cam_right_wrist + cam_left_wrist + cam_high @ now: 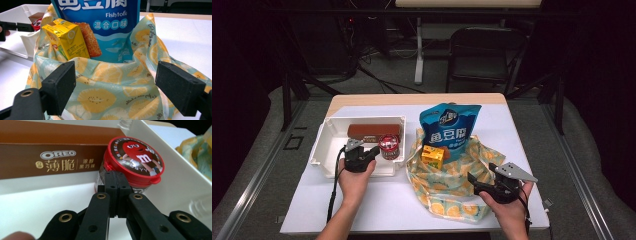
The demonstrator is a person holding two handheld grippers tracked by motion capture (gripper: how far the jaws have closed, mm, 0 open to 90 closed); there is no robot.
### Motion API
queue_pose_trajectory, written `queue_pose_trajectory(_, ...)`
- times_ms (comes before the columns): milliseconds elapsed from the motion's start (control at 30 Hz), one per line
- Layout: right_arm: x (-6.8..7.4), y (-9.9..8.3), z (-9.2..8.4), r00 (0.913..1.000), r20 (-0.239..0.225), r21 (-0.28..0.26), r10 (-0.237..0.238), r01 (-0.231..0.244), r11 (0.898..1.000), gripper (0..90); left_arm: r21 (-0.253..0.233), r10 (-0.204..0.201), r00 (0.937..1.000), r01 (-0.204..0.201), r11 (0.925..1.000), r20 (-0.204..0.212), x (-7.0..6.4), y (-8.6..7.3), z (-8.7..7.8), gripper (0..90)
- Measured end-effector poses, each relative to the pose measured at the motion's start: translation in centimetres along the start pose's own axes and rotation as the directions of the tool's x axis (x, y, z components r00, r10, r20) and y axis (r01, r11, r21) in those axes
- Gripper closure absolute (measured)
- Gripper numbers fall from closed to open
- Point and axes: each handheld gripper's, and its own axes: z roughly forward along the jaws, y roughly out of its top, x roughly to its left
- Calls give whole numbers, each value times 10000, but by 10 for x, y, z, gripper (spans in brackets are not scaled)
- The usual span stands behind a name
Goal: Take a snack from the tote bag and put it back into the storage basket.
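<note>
A white bin (pixel 324 145) holds a brown Oreo box (pixel 374 131) and a red-lidded M&M's tub (pixel 389 146). My left gripper (pixel 373 151) is inside the bin, its jaws shut together with nothing between them. In the left gripper view its tips (pixel 116 180) sit right in front of the tub (pixel 135 160), beside the Oreo box (pixel 50 157). A blue Fish tofu bag (pixel 449 127) and a yellow juice carton (pixel 432 156) stand on a lemon-print cloth (pixel 452 185). My right gripper (pixel 484 176) is open at the cloth's near right side, its jaws (pixel 116 87) framing the cloth (pixel 105 97), carton (pixel 66 37) and bag (pixel 107 22).
The table (pixel 377 200) has a white top with its front edge close to the person's forearms. A black chair (pixel 484 52) and table legs stand on the floor beyond the far edge. The bin's right wall (pixel 175 175) stands between the tub and the cloth (pixel 197 147).
</note>
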Motion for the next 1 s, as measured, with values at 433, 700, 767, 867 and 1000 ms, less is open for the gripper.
queue_pose_trajectory(433,1,0,1,10000,-74,-33,-30,29,10000,188,-205,47,9993,-40,9998,359,-4,1,-1,854)
queue_pose_trajectory(700,-2,1,-1,10000,-48,-212,61,-62,9998,229,-915,338,9896,-211,9956,1395,-7,-1,-33,661)
queue_pose_trajectory(767,-3,1,-2,9998,-145,-327,97,-102,9994,307,-997,378,9841,-206,9948,1734,-9,-2,-37,606)
queue_pose_trajectory(867,-4,4,-4,9998,-165,-525,79,-88,9986,381,-1122,633,9820,-436,9927,1778,-11,-2,-45,551)
queue_pose_trajectory(1000,-3,7,-8,9993,-369,-773,-40,12,9970,457,-1359,700,9762,-425,9898,2051,-14,-4,-54,520)
